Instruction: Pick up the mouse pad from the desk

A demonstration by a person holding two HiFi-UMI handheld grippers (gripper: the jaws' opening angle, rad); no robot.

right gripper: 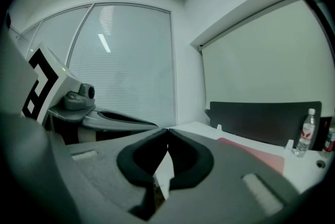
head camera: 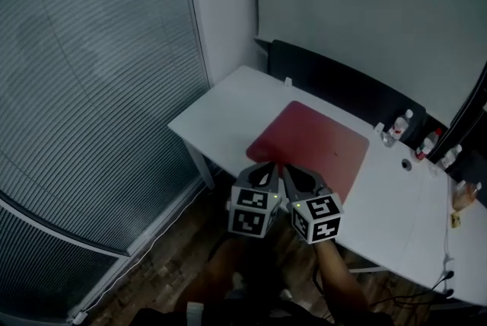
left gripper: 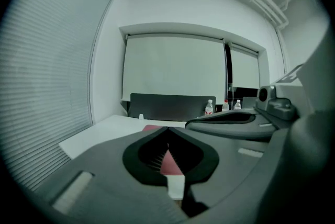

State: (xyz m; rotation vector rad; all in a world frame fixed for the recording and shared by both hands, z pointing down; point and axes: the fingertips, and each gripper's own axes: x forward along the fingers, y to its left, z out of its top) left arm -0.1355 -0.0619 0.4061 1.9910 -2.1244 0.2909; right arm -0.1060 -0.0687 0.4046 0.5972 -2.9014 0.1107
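Together, closed left tongs [head camera: 267, 167] and right tongs [head camera: 288, 170] hover at mouse pad [head camera: 313, 138] edge.

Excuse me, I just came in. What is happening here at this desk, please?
A person holds a gripper in each hand. The left gripper and the right gripper are side by side at the near edge of the white desk, both shut and holding nothing. Just ahead of them the red mouse pad lies flat on the desk, not yet picked up. A few bottles stand toward the desk's far right.
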